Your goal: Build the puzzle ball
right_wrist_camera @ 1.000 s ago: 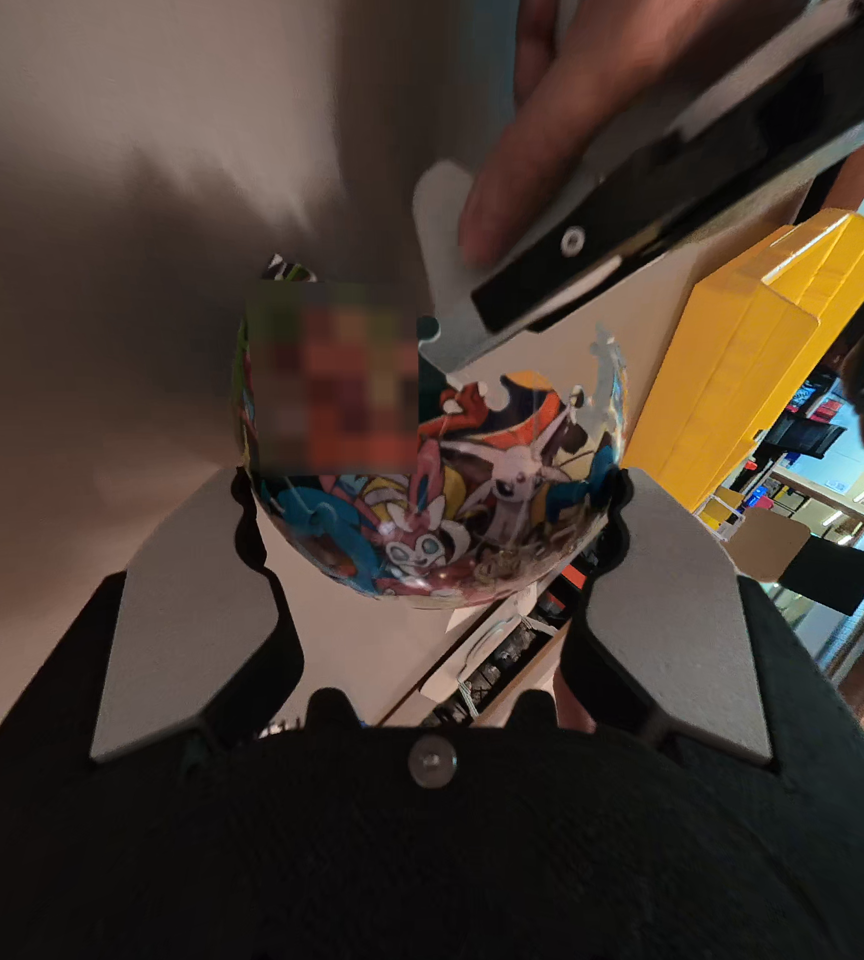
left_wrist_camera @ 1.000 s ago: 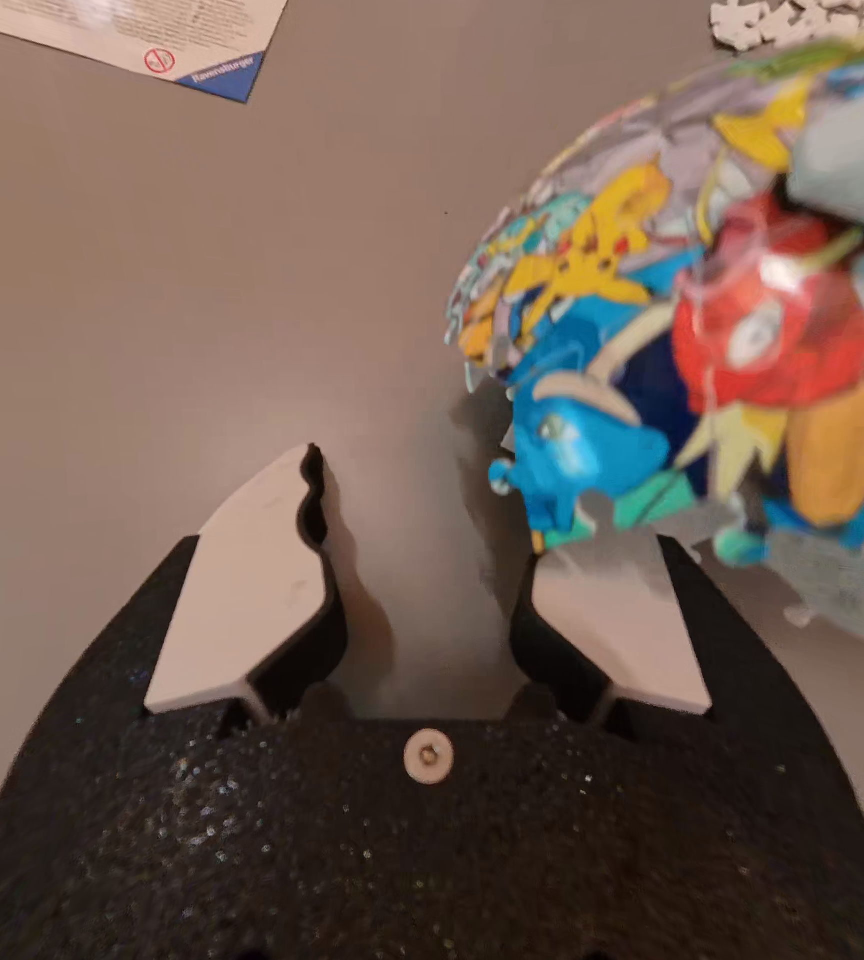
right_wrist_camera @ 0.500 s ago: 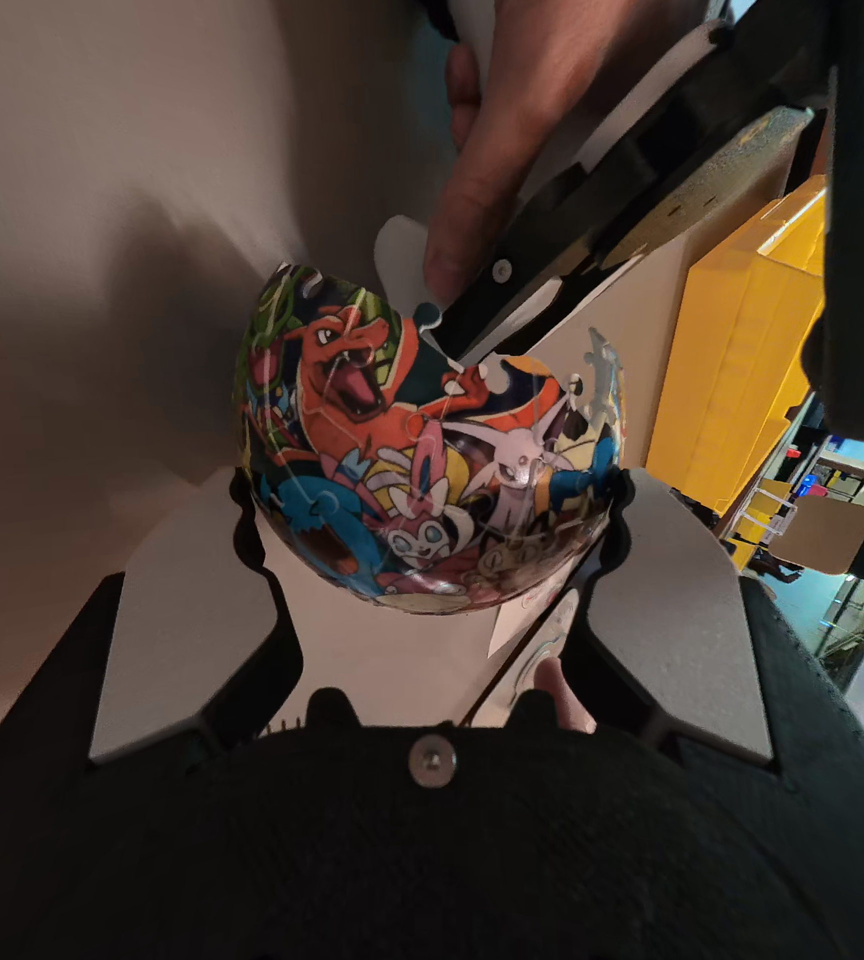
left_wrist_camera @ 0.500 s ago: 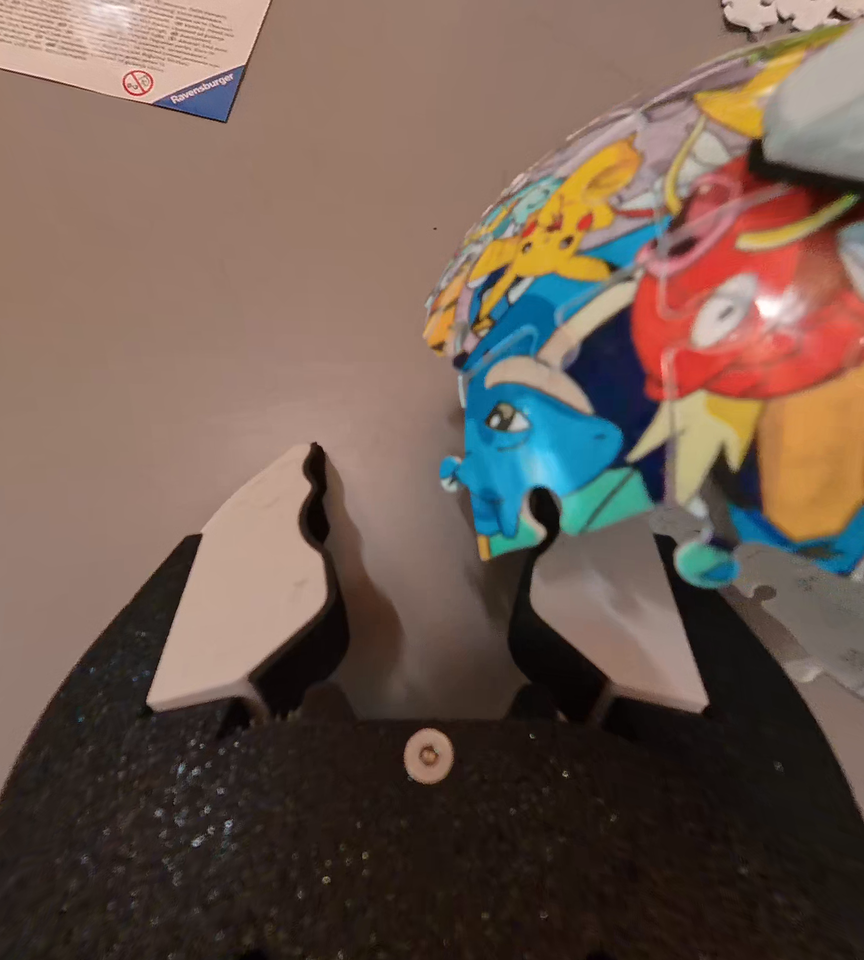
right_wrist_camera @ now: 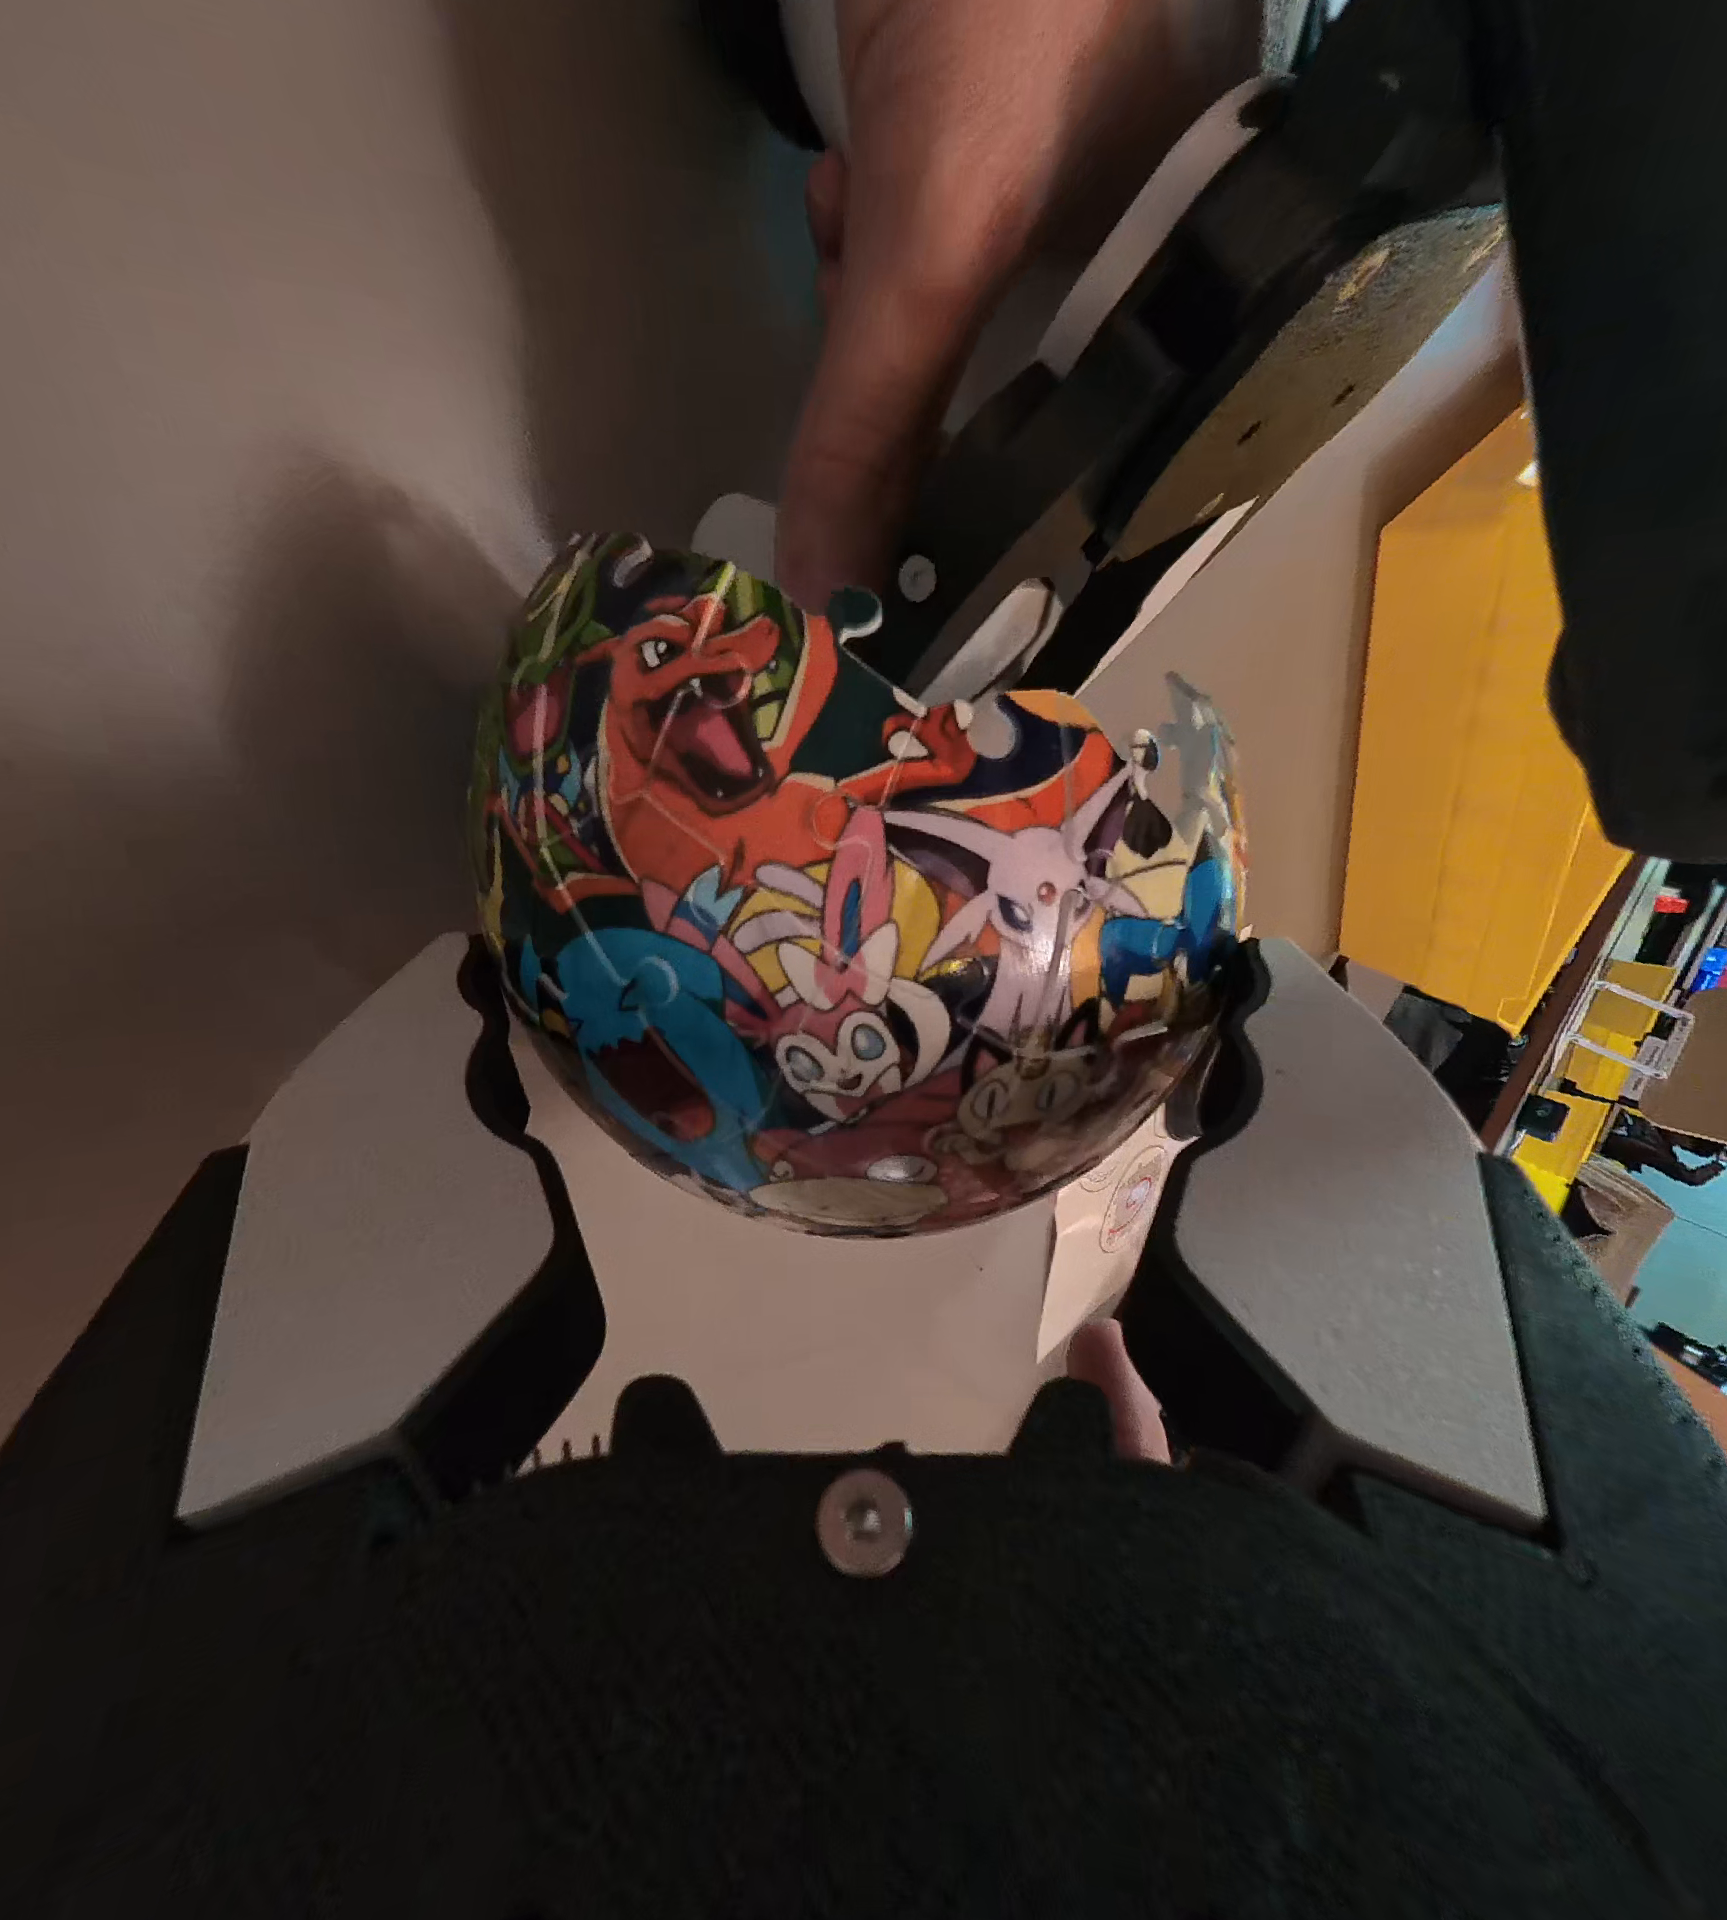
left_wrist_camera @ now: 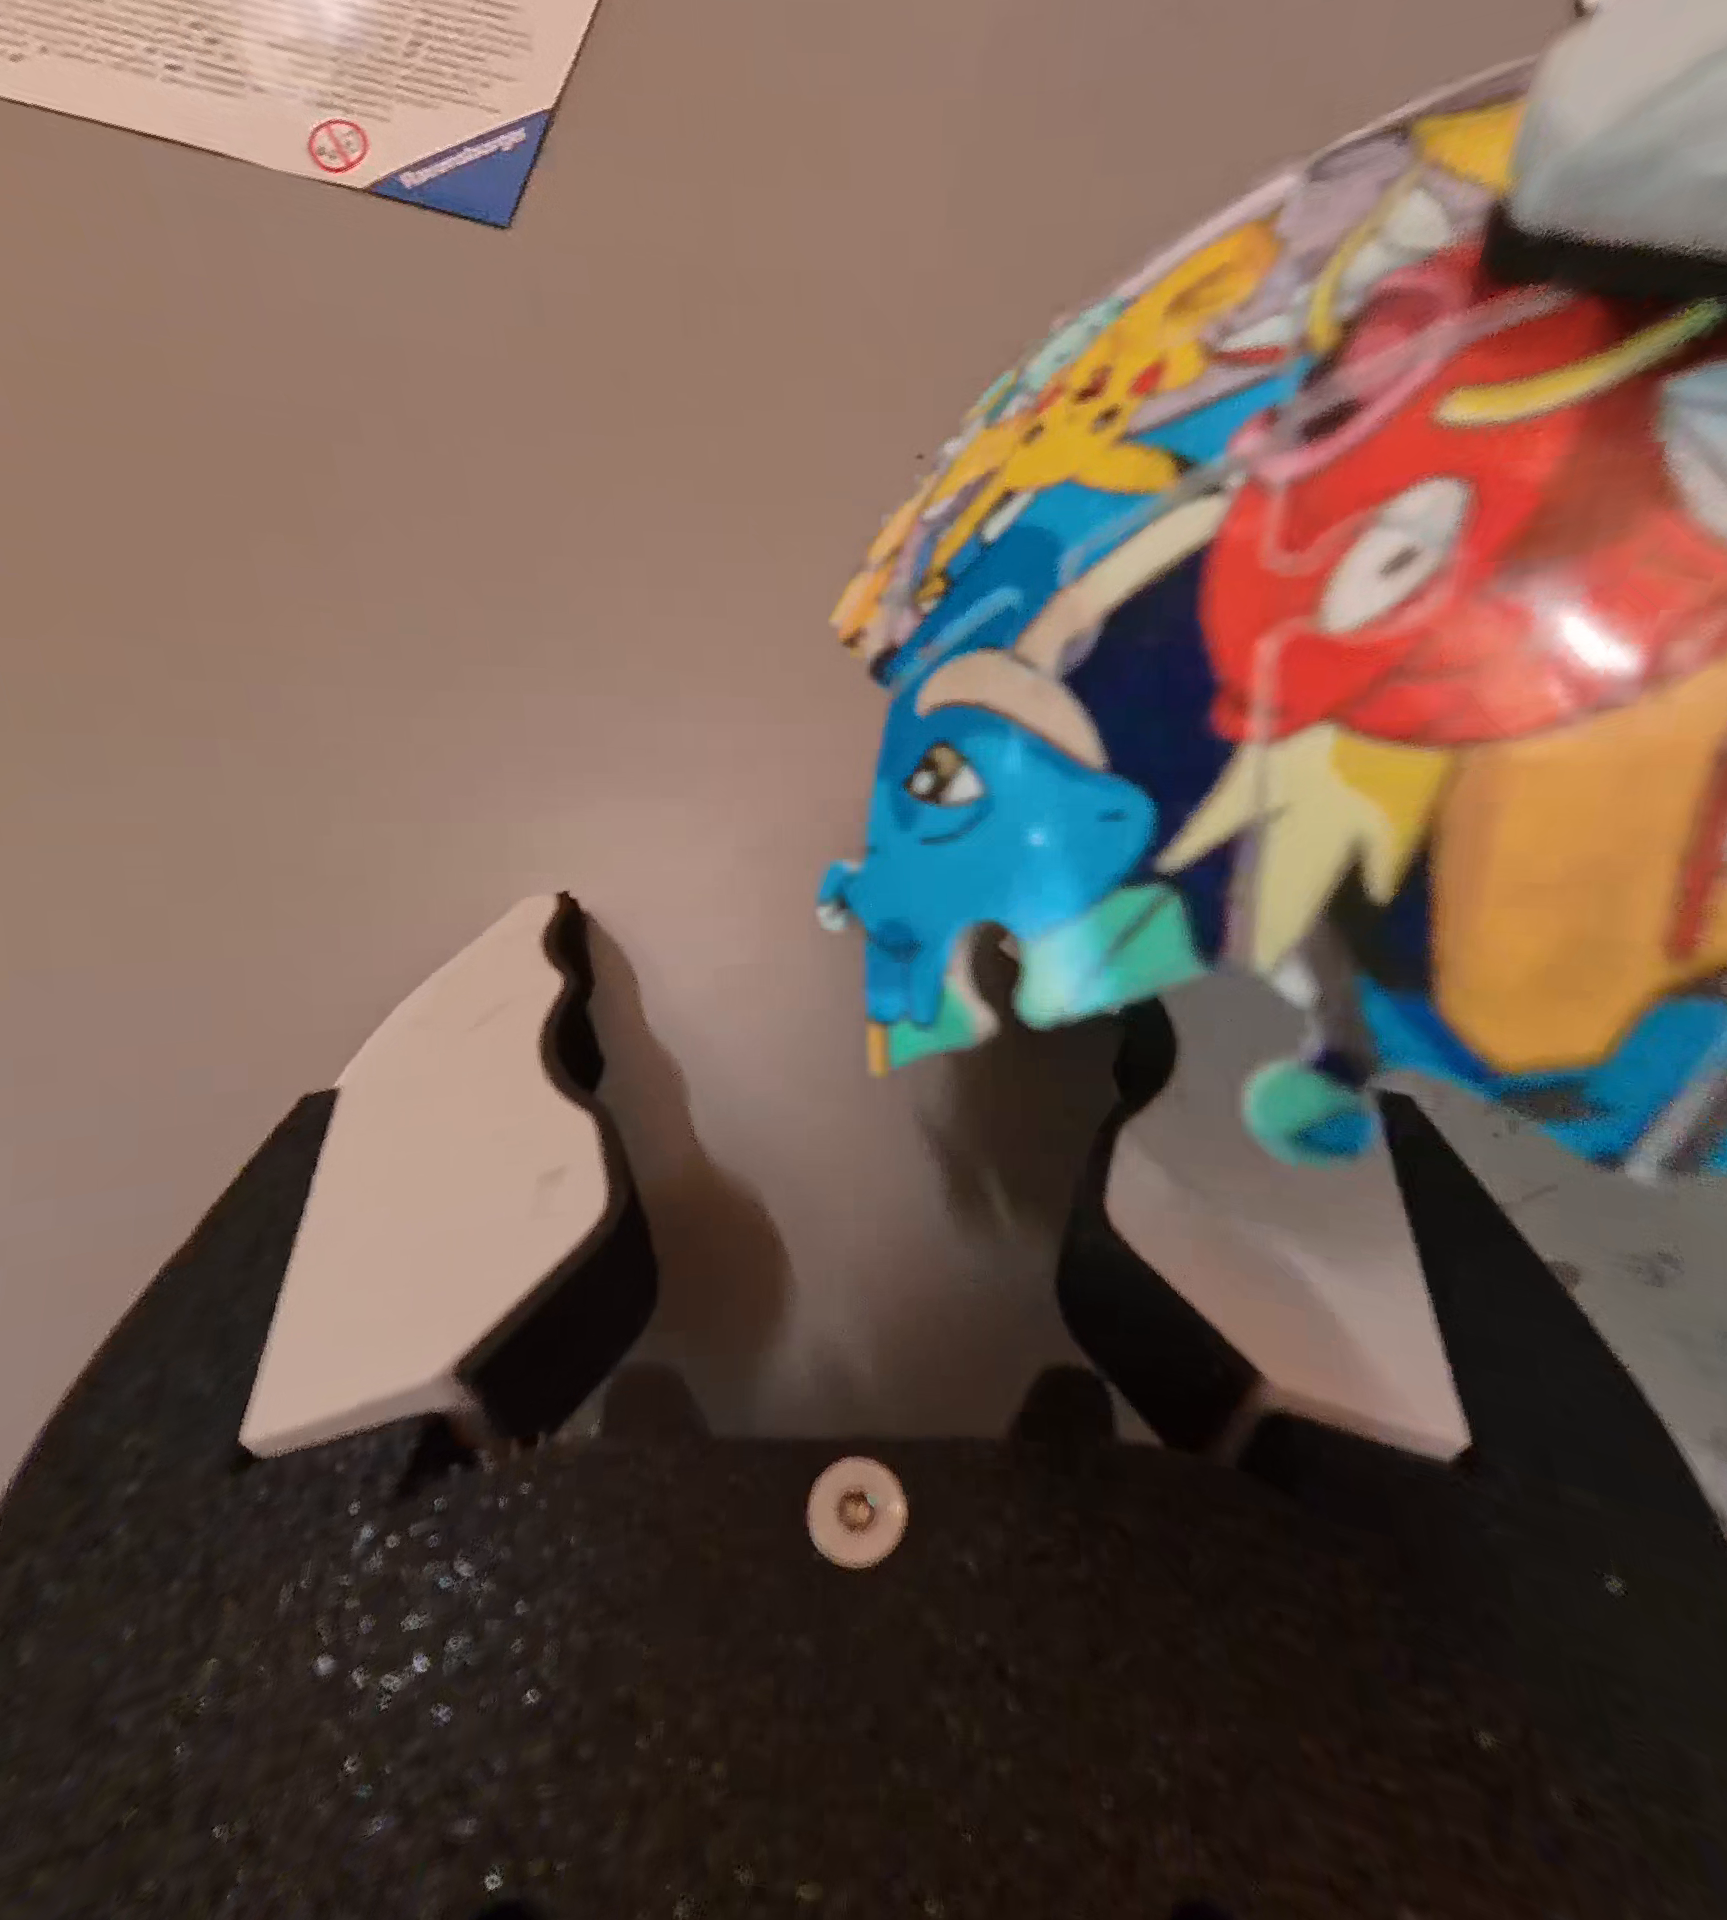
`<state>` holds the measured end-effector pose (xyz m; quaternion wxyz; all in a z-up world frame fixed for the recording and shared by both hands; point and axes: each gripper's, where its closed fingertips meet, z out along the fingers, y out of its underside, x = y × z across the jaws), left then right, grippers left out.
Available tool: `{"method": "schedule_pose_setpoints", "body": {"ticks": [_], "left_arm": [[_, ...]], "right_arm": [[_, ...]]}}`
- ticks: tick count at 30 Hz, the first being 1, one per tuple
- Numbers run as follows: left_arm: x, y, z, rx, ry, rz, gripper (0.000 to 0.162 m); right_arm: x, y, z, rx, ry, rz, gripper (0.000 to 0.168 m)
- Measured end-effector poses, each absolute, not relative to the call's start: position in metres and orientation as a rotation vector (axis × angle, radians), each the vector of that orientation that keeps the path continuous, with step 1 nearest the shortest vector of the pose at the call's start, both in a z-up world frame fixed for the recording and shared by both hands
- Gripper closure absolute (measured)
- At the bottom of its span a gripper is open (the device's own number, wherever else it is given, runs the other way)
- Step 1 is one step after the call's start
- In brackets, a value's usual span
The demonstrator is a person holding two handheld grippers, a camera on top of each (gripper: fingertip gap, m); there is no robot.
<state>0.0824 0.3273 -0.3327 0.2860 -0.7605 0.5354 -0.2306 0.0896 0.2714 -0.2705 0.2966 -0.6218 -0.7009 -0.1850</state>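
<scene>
The partly built puzzle ball [right_wrist_camera: 838, 883] is a colourful cartoon-printed shell with a jagged open rim at its top. My right gripper [right_wrist_camera: 864, 961] is shut on it, one finger on each side, and holds it off the grey table. In the left wrist view the ball [left_wrist_camera: 1358, 675] fills the right side, with a right gripper finger [left_wrist_camera: 1669, 135] on top of it. My left gripper [left_wrist_camera: 854, 977] is open and empty, and its right fingertip is hidden under the ball's rim. From the right wrist view, the left gripper [right_wrist_camera: 1004, 623] sits just behind the ball's open rim, held by a hand [right_wrist_camera: 900, 312].
A printed leaflet [left_wrist_camera: 215, 83] lies on the grey table [left_wrist_camera: 319, 571] at the far left. Yellow bins [right_wrist_camera: 1461, 727] and shelves stand beyond the table's edge. A white paper [right_wrist_camera: 1098, 1226] shows under the ball.
The ball's rim has drifted left, nearer the gap between my left fingers. In the right wrist view the left gripper has tilted and slid in behind the ball's rim. The right grip is unchanged.
</scene>
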Motion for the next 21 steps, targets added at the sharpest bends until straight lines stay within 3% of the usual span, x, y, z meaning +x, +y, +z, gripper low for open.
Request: {"method": "schedule_pose_setpoints", "body": {"ticks": [13, 17, 21], "left_arm": [[0.085, 0.32, -0.334, -1.992, 1.513, -0.625, 0.054], [0.088, 0.322, -0.316, -2.051, 1.357, -0.929, 0.068], [0.07, 0.349, -0.319, -2.028, 1.365, -0.738, 0.067]], "right_arm": [[0.098, 0.268, -0.27, -1.683, -1.811, -0.457, 0.04], [0.095, 0.265, -0.271, -1.675, -1.813, -0.461, 0.04], [0.096, 0.264, -0.27, -1.675, -1.798, -0.43, 0.04]]}}
